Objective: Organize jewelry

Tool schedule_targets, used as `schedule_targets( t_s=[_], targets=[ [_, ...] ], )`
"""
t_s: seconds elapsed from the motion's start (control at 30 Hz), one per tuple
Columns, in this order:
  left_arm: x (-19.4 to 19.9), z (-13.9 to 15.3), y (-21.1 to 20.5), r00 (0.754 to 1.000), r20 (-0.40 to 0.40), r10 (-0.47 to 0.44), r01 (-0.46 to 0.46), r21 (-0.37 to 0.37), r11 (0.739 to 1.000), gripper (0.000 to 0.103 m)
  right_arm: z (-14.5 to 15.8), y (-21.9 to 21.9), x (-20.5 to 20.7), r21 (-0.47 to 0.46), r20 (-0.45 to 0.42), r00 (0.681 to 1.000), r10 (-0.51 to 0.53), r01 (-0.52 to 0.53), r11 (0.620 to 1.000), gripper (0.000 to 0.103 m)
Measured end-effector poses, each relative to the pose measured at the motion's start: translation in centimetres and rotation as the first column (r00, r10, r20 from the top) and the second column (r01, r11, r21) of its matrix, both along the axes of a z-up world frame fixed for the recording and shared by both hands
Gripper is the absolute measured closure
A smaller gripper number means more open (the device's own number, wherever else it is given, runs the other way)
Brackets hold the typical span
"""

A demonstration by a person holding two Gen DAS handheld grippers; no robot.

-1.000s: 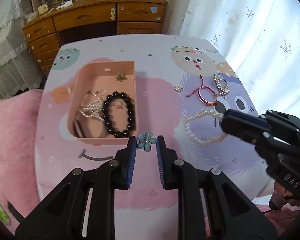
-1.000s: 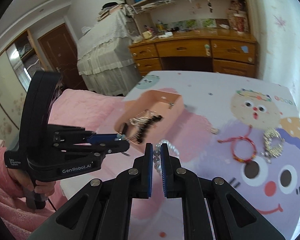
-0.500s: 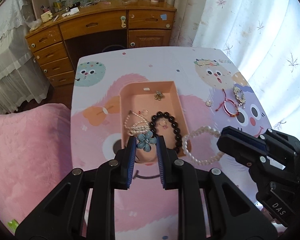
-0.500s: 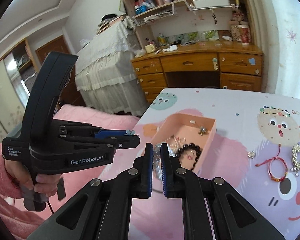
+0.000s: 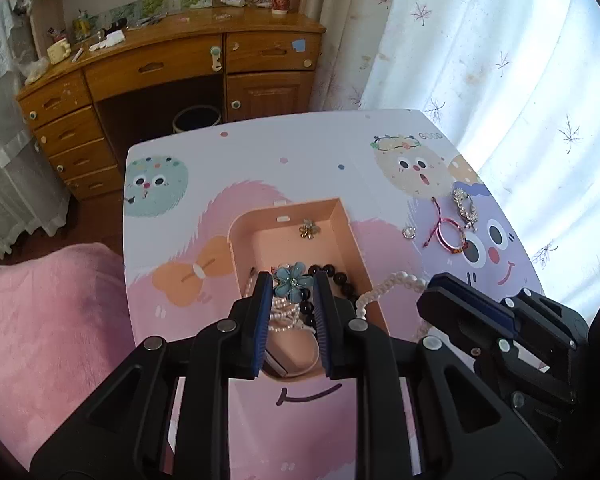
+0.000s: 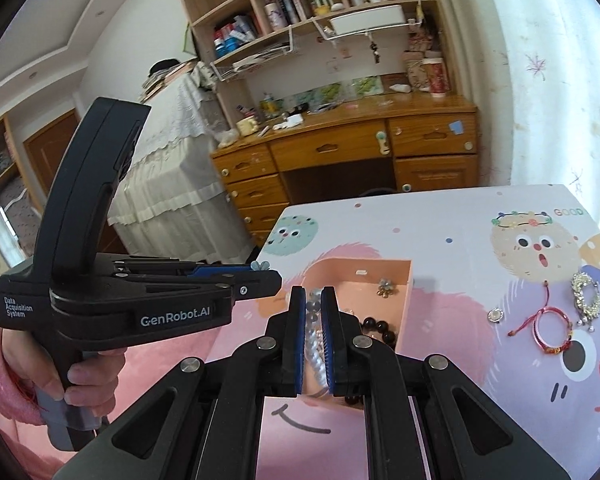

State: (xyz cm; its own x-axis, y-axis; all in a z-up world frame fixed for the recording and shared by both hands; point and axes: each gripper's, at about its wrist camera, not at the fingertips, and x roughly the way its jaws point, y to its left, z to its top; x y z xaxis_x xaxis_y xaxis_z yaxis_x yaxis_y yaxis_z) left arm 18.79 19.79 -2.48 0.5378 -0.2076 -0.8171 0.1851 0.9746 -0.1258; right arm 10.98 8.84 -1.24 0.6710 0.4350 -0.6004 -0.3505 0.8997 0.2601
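My left gripper (image 5: pixel 290 286) is shut on a blue flower clip (image 5: pixel 293 281) and holds it above the pink tray (image 5: pixel 350 232). The tray holds a black bead bracelet (image 5: pixel 340 278), pearl strands and a small gold flower (image 5: pixel 309 230). My right gripper (image 6: pixel 312 304) is shut on a white pearl bracelet (image 6: pixel 314 336); in the left wrist view the bracelet (image 5: pixel 392 282) hangs over the tray's right wall. A red string bracelet (image 5: pixel 450 234), a silver crystal piece (image 5: pixel 465 208) and a small ring (image 5: pixel 409 233) lie on the table to the right.
The cartoon-print table (image 5: pixel 260 168) ends near a white curtain (image 5: pixel 520 60) on the right. A wooden desk (image 5: pixel 180 60) stands beyond the far edge. A pink blanket (image 5: pixel 48 320) lies to the left.
Both grippers rose and moved left over the tray, carrying the flower clip and the pearl bracelet up off the table.
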Motion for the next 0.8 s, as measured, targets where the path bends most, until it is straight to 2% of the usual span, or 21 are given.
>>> schedule_targets(
  t_s=[0.07, 0.1, 0.13, 0.17, 0.2, 0.23, 0.27, 0.33, 0.4, 0.47, 0.53, 0.63, 0.67, 0.8],
  targets=[
    [0.4, 0.2, -0.2, 1.000, 0.008, -0.008, 0.008, -0.008, 1.000, 0.085, 0.1, -0.1, 0.3, -0.005, -0.008, 1.000, -0.010, 0.010, 1.000, 0.095],
    [0.7, 0.3, -0.3, 1.000, 0.006, -0.010, 0.010, -0.012, 1.000, 0.084, 0.0, -0.4, 0.6, -0.010, -0.015, 1.000, -0.016, 0.016, 1.000, 0.090],
    [1.0, 0.4, -0.3, 1.000, -0.005, -0.010, 0.010, -0.013, 1.000, 0.078, -0.1, -0.6, 0.8, -0.013, -0.026, 0.999, -0.032, 0.032, 0.999, 0.085],
    [1.2, 0.5, -0.3, 1.000, -0.014, -0.008, 0.008, -0.009, 1.000, 0.063, -0.1, -1.1, 0.7, -0.009, -0.034, 0.999, -0.042, 0.041, 0.999, 0.066],
    [1.3, 0.6, -0.3, 1.000, -0.018, -0.003, 0.003, -0.010, 1.000, 0.055, -0.1, -1.4, 0.7, 0.002, -0.043, 0.998, -0.055, 0.055, 0.998, 0.054],
    [1.2, 0.7, -0.2, 1.000, -0.009, 0.001, -0.001, -0.017, 1.000, 0.045, -0.1, -1.8, 0.7, 0.014, -0.046, 0.997, -0.062, 0.063, 0.998, 0.051],
    [1.1, 0.8, -0.1, 1.000, -0.001, 0.006, -0.006, -0.022, 1.000, 0.041, -0.1, -2.2, 0.5, 0.023, -0.053, 0.996, -0.071, 0.073, 0.997, 0.048],
    [0.9, 0.8, -0.1, 1.000, -0.010, 0.010, -0.010, -0.018, 1.000, 0.039, -0.6, -3.3, 0.6, 0.021, -0.078, 0.993, -0.090, 0.092, 0.996, 0.041],
    [0.7, 0.3, -0.1, 0.999, -0.035, 0.014, -0.014, -0.010, 1.000, 0.038, -1.4, -4.5, 0.4, 0.012, -0.121, 0.985, -0.121, 0.124, 0.992, 0.024],
    [0.1, -0.6, -0.3, 0.997, -0.068, 0.019, -0.019, -0.008, 1.000, 0.037, -2.6, -5.7, 0.2, 0.006, -0.172, 0.973, -0.157, 0.160, 0.987, 0.019],
    [-0.8, -1.7, -0.7, 0.994, -0.108, 0.010, -0.011, -0.009, 1.000, 0.037, -4.1, -7.3, 0.1, 0.001, -0.253, 0.947, -0.197, 0.204, 0.979, 0.019],
    [-2.6, -2.9, -1.4, 0.987, -0.158, -0.021, 0.021, -0.004, 1.000, 0.037, -6.0, -10.3, 0.0, 0.006, -0.396, 0.883, -0.252, 0.277, 0.961, 0.019],
    [-3.1, -3.2, -1.7, 0.985, -0.170, -0.029, 0.029, -0.002, 1.000, 0.037, -6.6, -11.6, -0.1, 0.008, -0.453, 0.851, -0.264, 0.301, 0.954, 0.019],
    [-5.0, -4.2, -3.5, 0.974, -0.222, -0.045, 0.050, 0.015, 0.999, 0.037, -8.7, -16.4, -0.6, -0.008, -0.559, 0.769, -0.311, 0.370, 0.929, 0.019]
  ],
)
